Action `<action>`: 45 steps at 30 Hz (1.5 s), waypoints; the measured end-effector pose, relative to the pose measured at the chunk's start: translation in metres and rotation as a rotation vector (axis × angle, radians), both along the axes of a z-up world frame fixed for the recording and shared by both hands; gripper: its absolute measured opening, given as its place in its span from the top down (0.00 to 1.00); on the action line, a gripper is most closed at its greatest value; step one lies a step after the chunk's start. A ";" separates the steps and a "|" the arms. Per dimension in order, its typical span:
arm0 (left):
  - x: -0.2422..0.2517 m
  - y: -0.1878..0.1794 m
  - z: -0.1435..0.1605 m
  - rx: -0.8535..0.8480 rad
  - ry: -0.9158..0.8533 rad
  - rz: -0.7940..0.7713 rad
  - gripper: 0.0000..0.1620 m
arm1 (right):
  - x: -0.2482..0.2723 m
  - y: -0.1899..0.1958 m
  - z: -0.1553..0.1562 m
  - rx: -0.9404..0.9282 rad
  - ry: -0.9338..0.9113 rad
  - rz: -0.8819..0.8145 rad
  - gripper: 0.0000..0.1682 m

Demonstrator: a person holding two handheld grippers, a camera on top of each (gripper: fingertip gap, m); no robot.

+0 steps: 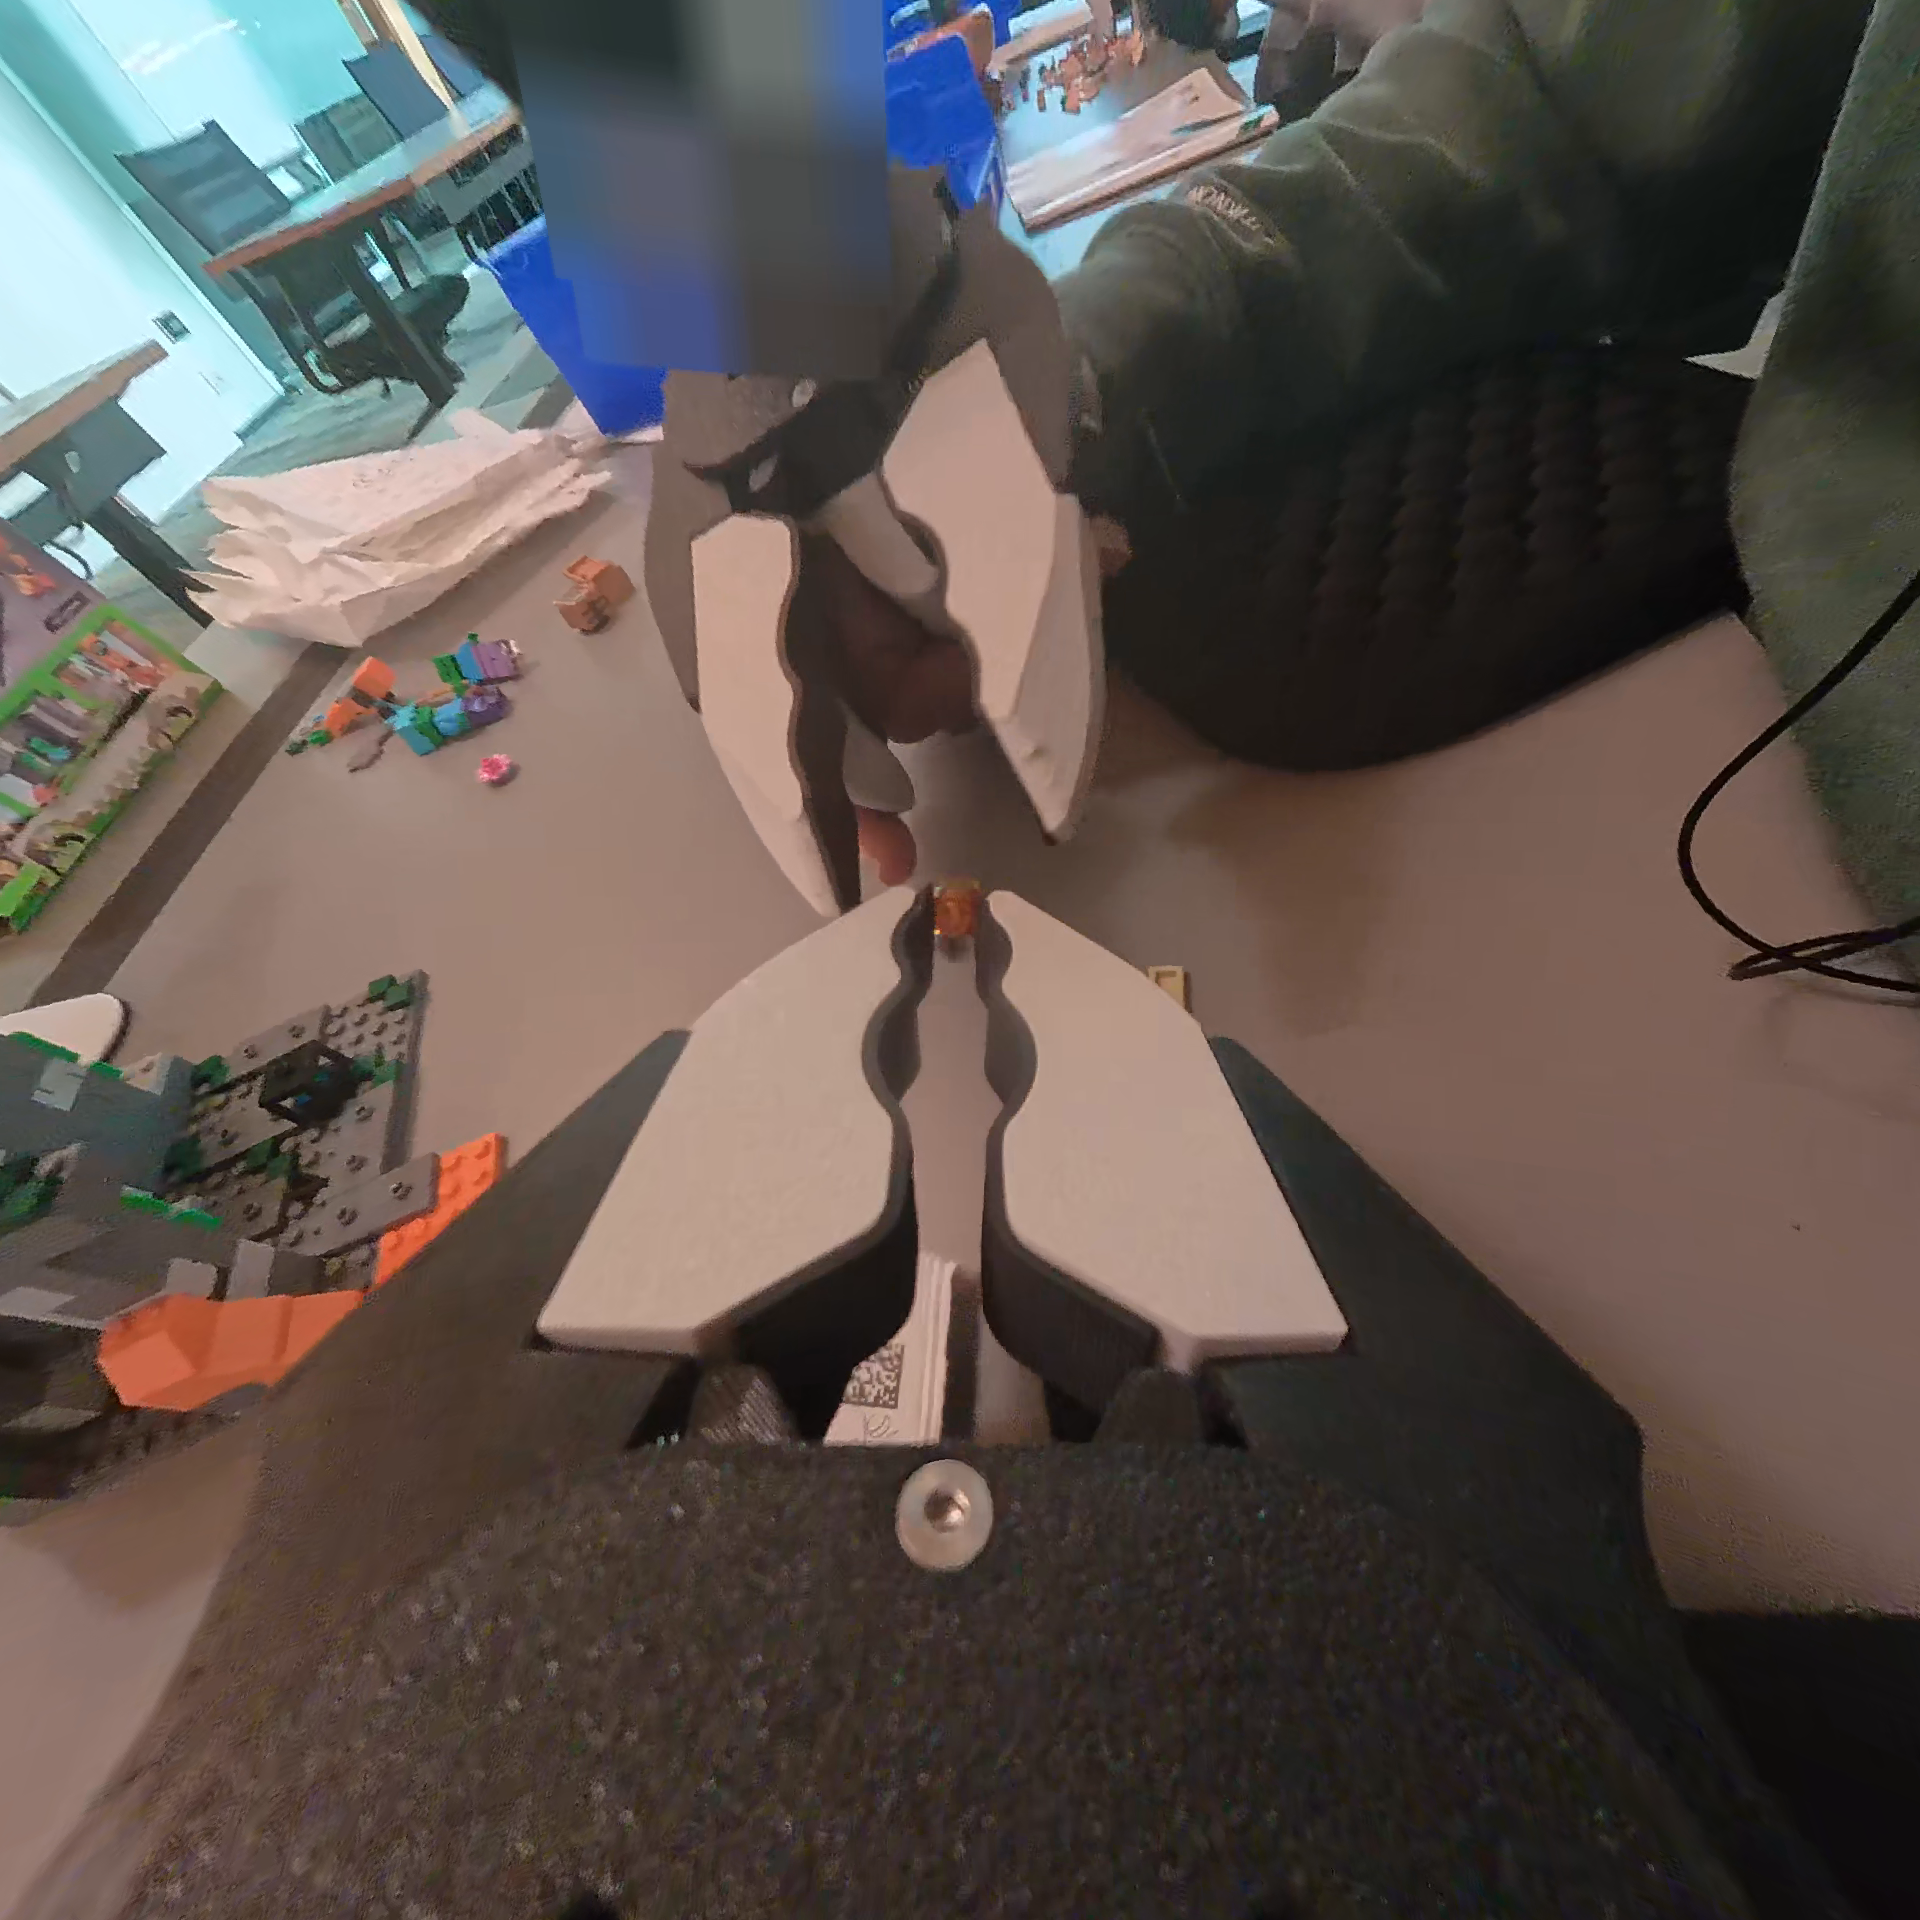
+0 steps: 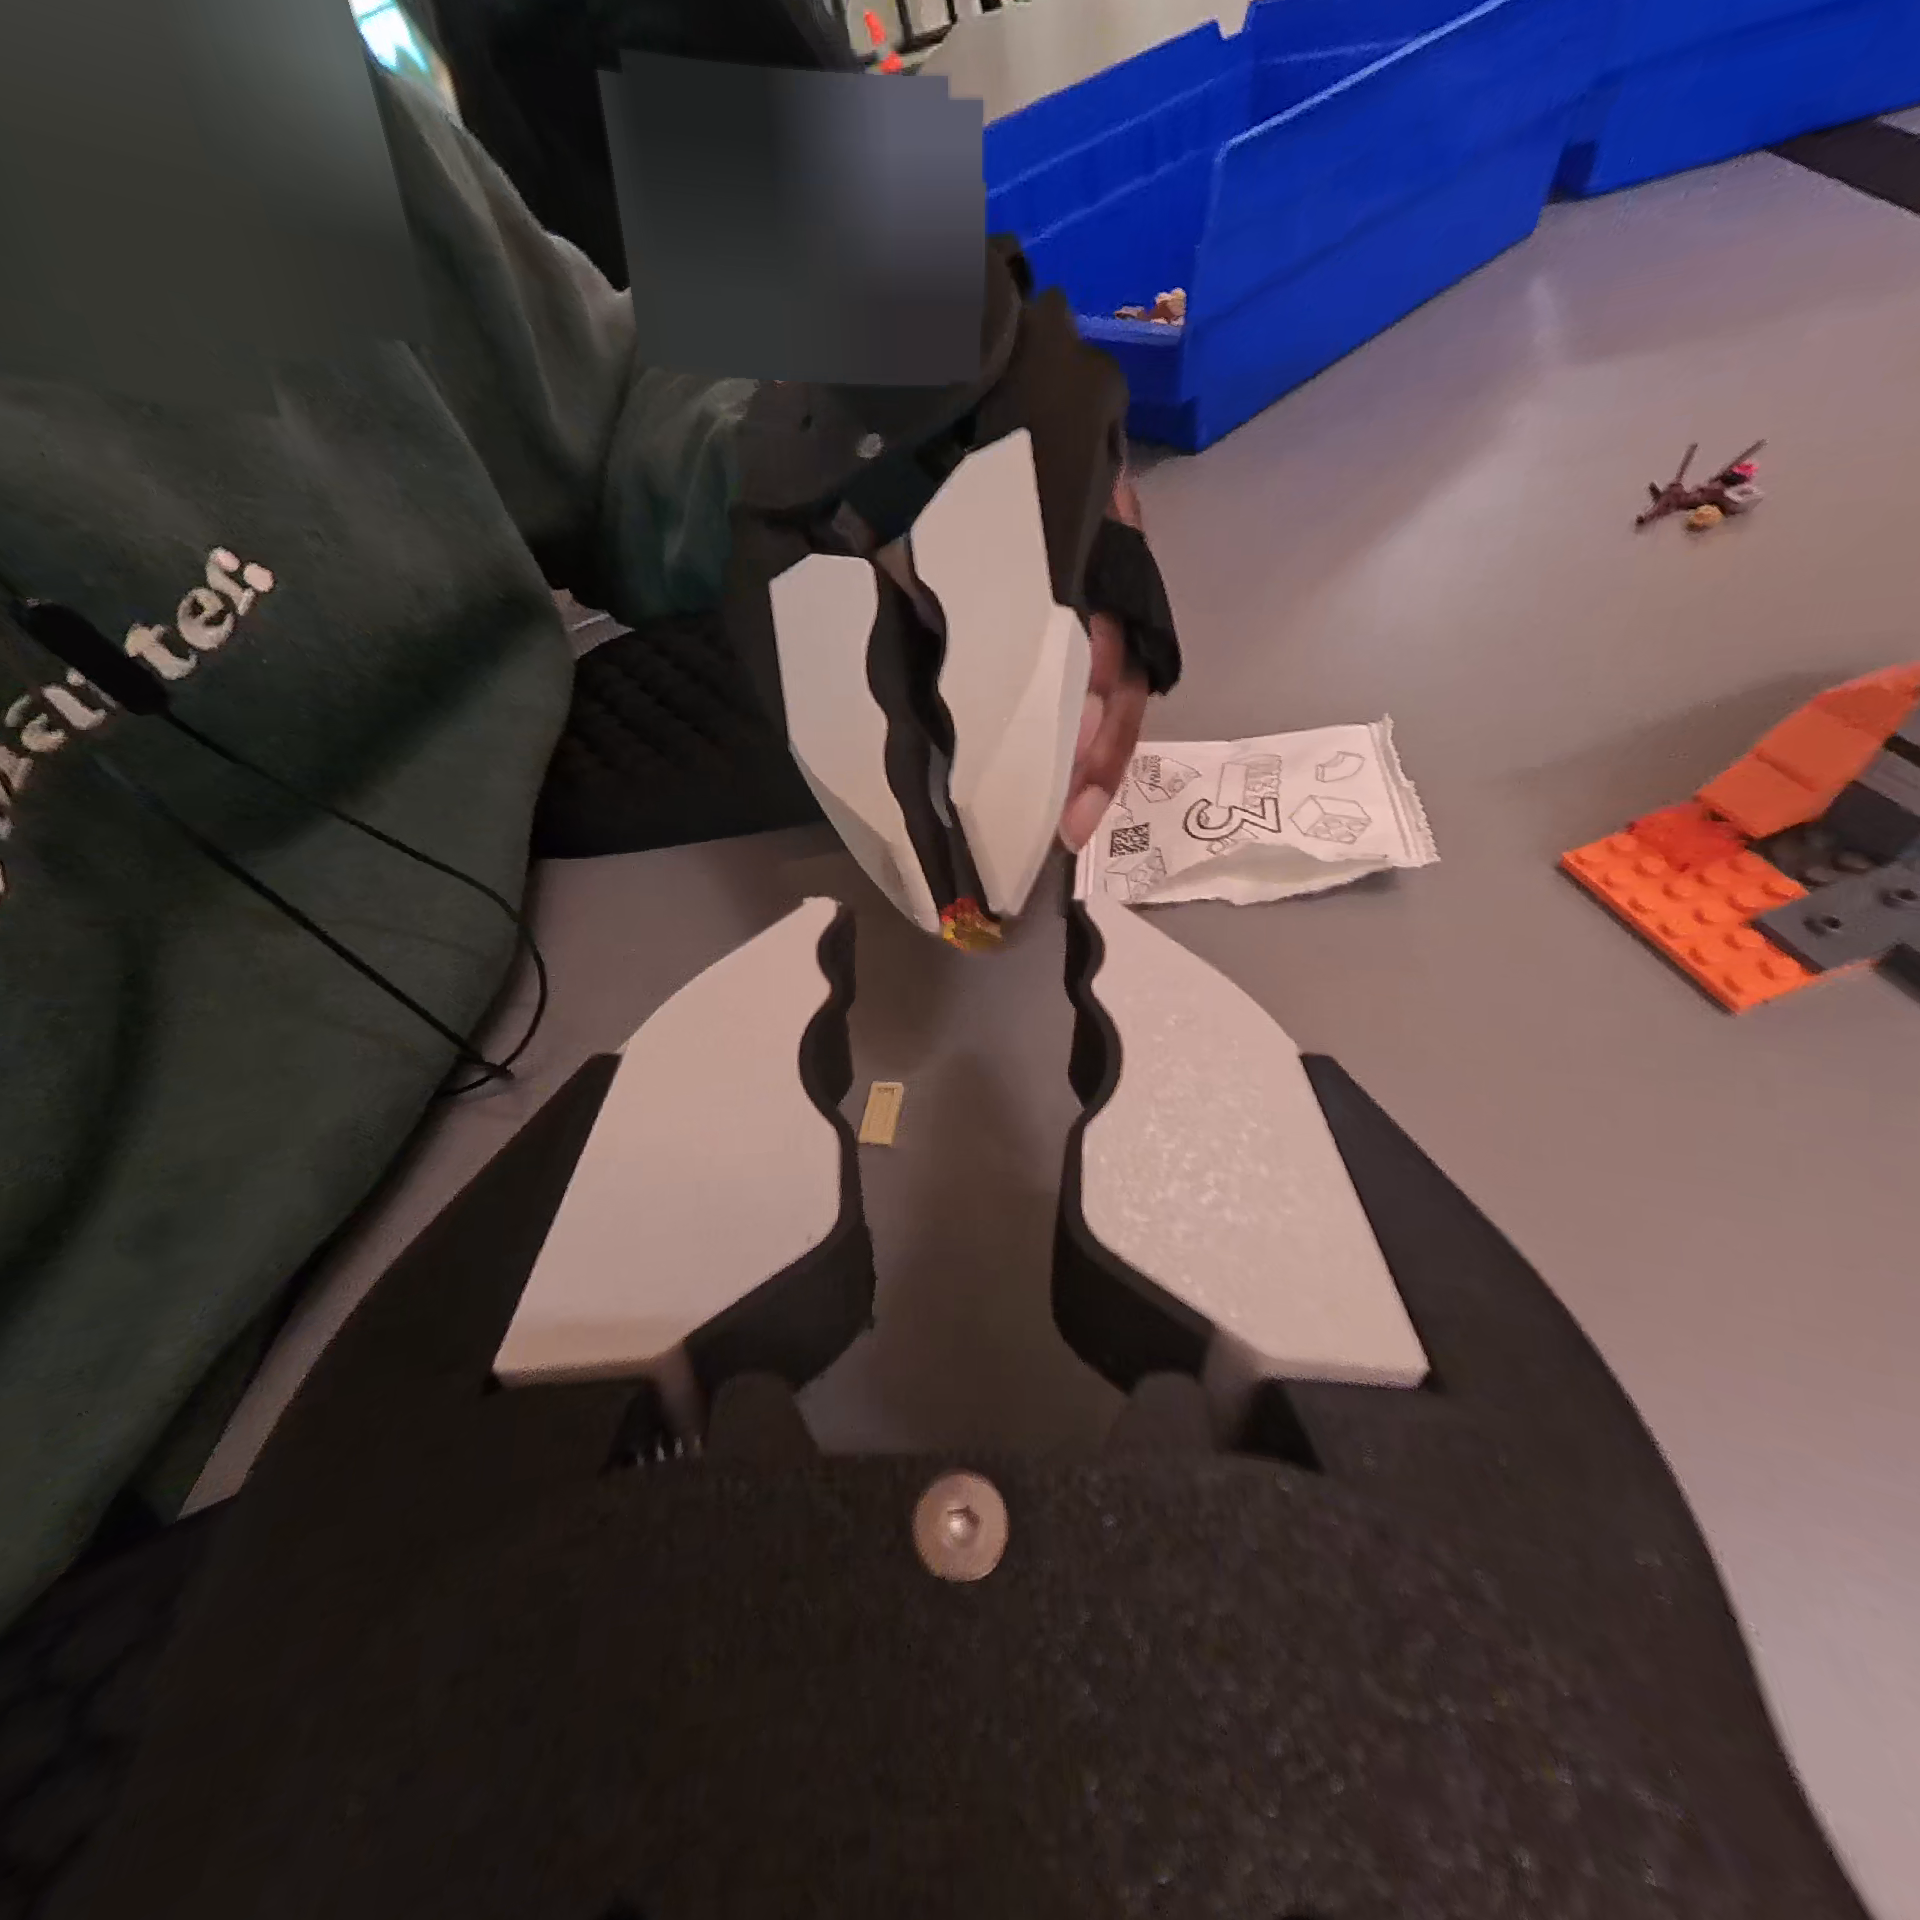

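My left gripper (image 1: 956, 906) is shut on a small translucent orange brick piece (image 1: 956, 914) at its fingertips, just above the grey table (image 1: 1455, 1143). My right gripper (image 2: 956, 914) is open and empty, its jaws on either side of the left gripper's tips. In the right wrist view the left gripper (image 2: 971, 909) points down toward me with the orange piece (image 2: 971, 930) at its tip. In the left wrist view the right gripper (image 1: 945, 862) faces mine, open. A small tan tile (image 1: 1169, 982) lies on the table close by; it also shows in the right wrist view (image 2: 881, 1114).
A grey, green and orange brick build (image 1: 260, 1195) stands to the left, its orange plates (image 2: 1714, 904) showing in the right wrist view. Loose coloured bricks (image 1: 436, 707), white bags (image 1: 395, 530), an opened paper bag (image 2: 1257, 821), blue bins (image 2: 1299, 239) and a black cable (image 1: 1766, 831) are around. A person's green sleeve (image 2: 260, 623) is near.
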State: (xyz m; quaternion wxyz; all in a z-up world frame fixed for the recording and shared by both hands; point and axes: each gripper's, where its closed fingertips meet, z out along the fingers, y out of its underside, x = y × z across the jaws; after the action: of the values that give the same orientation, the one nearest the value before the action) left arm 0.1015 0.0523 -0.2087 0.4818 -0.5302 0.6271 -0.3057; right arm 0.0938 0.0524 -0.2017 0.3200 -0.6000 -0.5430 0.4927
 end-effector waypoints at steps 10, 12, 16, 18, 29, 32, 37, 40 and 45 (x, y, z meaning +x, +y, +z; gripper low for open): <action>0.000 0.004 0.032 0.336 -0.139 0.064 0.96 | -0.003 -0.001 0.025 -0.335 0.114 0.012 0.88; 0.000 0.003 0.035 0.357 -0.153 0.065 0.96 | -0.006 -0.006 0.026 -0.363 0.122 0.032 0.89; -0.001 0.001 0.039 0.379 -0.172 0.060 0.96 | -0.006 -0.008 0.030 -0.379 0.147 0.047 0.95; -0.001 -0.002 0.042 0.390 -0.182 0.050 0.96 | -0.006 -0.010 0.032 -0.408 0.162 0.063 0.95; 0.001 -0.006 0.038 0.411 -0.137 0.034 0.96 | -0.006 -0.012 0.031 -0.402 0.163 0.083 0.96; 0.001 -0.009 0.039 0.319 -0.140 0.009 0.96 | -0.005 -0.015 0.033 -0.431 0.170 0.113 0.96; 0.000 -0.012 0.041 0.201 -0.159 -0.016 0.96 | -0.004 -0.019 0.035 -0.443 0.184 0.143 0.96; -0.005 -0.016 0.048 0.105 -0.197 -0.050 1.00 | 0.008 -0.003 0.047 -0.465 0.259 0.102 0.96; -0.006 -0.005 0.041 0.116 -0.182 0.002 1.00 | 0.010 -0.005 0.046 -0.343 0.200 0.082 0.96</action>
State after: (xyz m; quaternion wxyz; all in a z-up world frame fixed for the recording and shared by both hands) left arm 0.0959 0.0473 -0.1673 0.5671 -0.4719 0.5969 -0.3154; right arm 0.1033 0.0476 -0.1558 0.2453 -0.5713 -0.4406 0.6475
